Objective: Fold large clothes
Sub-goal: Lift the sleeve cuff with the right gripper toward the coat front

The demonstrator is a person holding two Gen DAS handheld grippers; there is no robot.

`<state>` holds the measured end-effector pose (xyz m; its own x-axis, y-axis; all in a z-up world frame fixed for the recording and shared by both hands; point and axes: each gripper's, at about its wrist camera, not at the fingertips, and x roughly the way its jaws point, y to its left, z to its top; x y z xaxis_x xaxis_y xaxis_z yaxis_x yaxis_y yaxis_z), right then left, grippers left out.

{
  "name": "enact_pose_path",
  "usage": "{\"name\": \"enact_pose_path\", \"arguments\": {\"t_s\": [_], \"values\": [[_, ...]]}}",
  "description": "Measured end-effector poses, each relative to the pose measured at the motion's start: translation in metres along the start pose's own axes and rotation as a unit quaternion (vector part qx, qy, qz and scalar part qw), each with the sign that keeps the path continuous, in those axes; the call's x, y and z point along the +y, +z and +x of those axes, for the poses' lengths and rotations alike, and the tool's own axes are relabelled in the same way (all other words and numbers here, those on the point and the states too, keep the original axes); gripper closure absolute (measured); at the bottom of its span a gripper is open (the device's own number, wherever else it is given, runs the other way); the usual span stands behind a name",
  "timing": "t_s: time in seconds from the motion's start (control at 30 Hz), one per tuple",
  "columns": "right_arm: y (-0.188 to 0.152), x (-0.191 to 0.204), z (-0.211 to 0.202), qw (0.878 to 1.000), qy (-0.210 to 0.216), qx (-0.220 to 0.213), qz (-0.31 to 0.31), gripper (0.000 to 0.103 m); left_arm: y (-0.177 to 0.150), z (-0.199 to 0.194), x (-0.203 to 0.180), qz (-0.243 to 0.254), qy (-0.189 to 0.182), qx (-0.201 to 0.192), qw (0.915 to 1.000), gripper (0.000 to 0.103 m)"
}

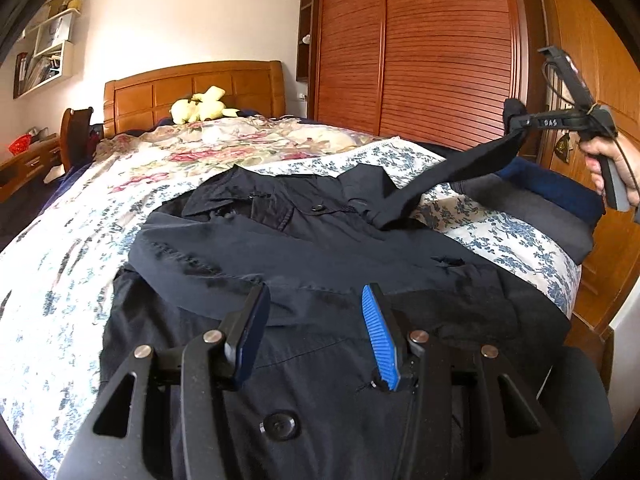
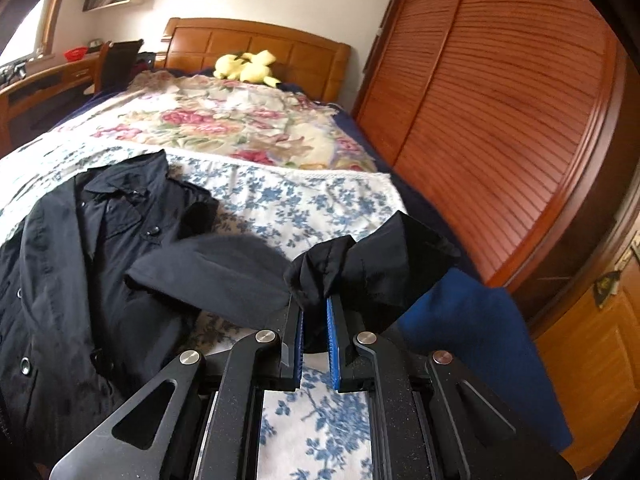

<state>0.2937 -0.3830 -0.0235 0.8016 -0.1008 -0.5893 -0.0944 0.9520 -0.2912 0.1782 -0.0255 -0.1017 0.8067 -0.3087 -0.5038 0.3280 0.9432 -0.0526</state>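
Black coat (image 1: 320,248) flat on bed (image 1: 72,248), right sleeve (image 2: 224,264) lifted.
Right tongs (image 2: 314,312) clenched on the cuff; left tongs (image 1: 316,320) spread wide, gripping nothing, above the hem. Risk: thin bite on slick fabric, cuff slips mid-fold; pulling drags the unpinned body askew.

A wooden-framed bed (image 1: 192,88) carries a blue-flowered sheet (image 1: 60,260) and a red-flowered quilt (image 1: 248,140); a black coat (image 1: 320,248) lies spread on the sheet; a yellow plush (image 1: 200,110) rests against the headboard; blue cloth (image 2: 472,320) lies at the bed's right edge.
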Motion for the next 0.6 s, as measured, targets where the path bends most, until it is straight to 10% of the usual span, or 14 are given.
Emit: {"name": "enact_pose_path", "arguments": {"t_s": [0.27,0.6], "values": [[0.028,0.014,-0.043,0.997,-0.039,-0.065,-0.01,0.096,-0.002,-0.02,0.02,-0.007,0.014,-0.012,0.9998,0.056],[0.067,0.103,-0.065,0.99,0.023,-0.121,-0.063,0.096,-0.011,-0.049,0.051,-0.015,0.047,-0.02,0.9986,0.056]]}}
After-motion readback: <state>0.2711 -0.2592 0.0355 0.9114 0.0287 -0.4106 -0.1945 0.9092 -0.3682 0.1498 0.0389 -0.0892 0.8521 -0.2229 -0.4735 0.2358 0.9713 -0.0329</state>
